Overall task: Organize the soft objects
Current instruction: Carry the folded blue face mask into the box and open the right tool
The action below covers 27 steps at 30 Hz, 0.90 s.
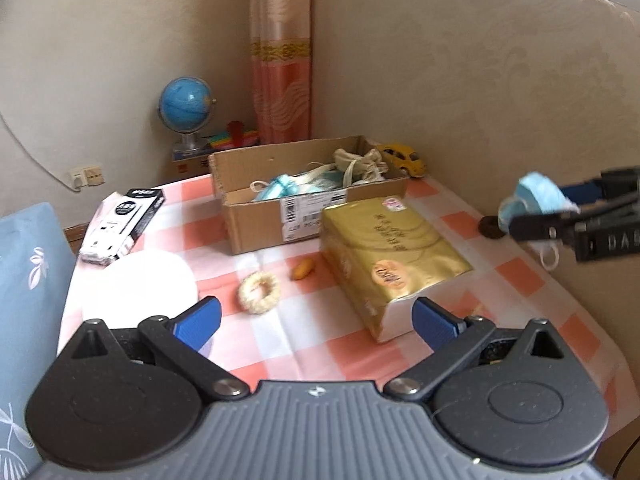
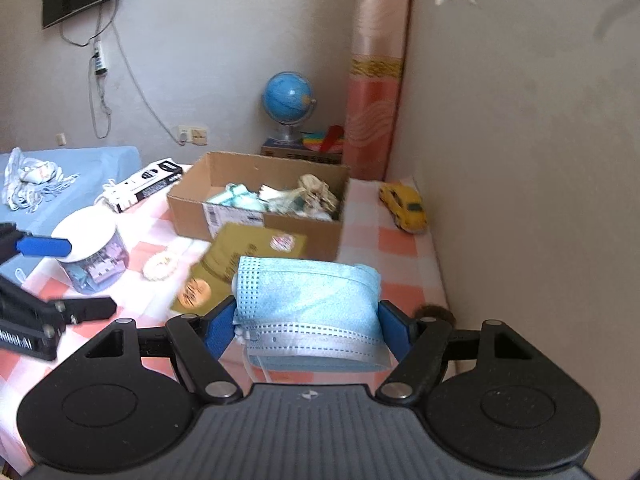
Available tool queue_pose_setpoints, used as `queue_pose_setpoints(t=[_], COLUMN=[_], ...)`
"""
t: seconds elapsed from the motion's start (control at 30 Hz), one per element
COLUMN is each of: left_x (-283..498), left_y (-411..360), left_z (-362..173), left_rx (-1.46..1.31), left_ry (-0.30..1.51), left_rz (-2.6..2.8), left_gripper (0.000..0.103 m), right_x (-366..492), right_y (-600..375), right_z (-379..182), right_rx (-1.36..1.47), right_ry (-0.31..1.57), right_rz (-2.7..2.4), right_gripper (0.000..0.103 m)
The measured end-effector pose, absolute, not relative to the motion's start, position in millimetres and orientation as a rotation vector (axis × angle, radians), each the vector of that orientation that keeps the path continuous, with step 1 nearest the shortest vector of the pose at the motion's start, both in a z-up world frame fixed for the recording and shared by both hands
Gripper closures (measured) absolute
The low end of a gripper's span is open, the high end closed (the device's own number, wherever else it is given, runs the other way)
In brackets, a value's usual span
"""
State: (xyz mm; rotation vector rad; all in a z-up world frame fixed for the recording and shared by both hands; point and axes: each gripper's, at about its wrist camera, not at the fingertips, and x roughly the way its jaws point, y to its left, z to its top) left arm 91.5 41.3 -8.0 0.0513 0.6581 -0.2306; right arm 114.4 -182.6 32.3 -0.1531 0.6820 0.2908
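My right gripper (image 2: 307,320) is shut on a folded blue face mask (image 2: 308,304) and holds it above the checked tablecloth, short of the cardboard box (image 2: 256,216). The mask also shows in the left wrist view (image 1: 534,198), held in the air at the right. The box (image 1: 256,216) holds several soft items: pale blue cloth and cream fabric pieces. My left gripper (image 1: 316,320) is open and empty, low over the near side of the table. A cream scrunchie (image 1: 260,292) lies on the cloth just ahead of it.
A gold tissue pack (image 1: 388,256) lies in front of the box. A white-lidded jar (image 2: 92,256), a black-and-white carton (image 1: 120,224), a yellow toy car (image 2: 404,208), a small orange piece (image 1: 303,270) and a dark ring (image 1: 490,228) sit on the table. The wall runs along the right.
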Motion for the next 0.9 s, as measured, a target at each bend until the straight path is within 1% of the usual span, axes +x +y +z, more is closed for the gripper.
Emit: queue_pose_setpoints(t=[0.33,0.53,0.73,0.9], left_x=[87.1,85.7,84.1,85.1], left_y=[63.3,74.5,81.9,86.2], left_z=[-15.9,-22.7,-29.7,-33.9], left_rx=[0.028,-0.007,-0.05,-0.059], left_ry=[0.656,0.675,0.696,0.713], left_rz=[-0.187,-0.175,-0.161,-0.135], left_gripper=[0.002,0.002,0.002,0.002], right_x=[166.1,213.0,261.6,303.8], right_y=[-136.9,-107.9,-76.5,-49.6], right_z=[48.1,56.5,58.8,52.1], right_rx=[-0.204,-0.194,-0.199,-0.217], right_ry=[0.678,0.678,0.681,0.722], right_rz=[0.39,0.457,0.507,0.523], right_gripper=[0.025,0.025,0.025,0.025])
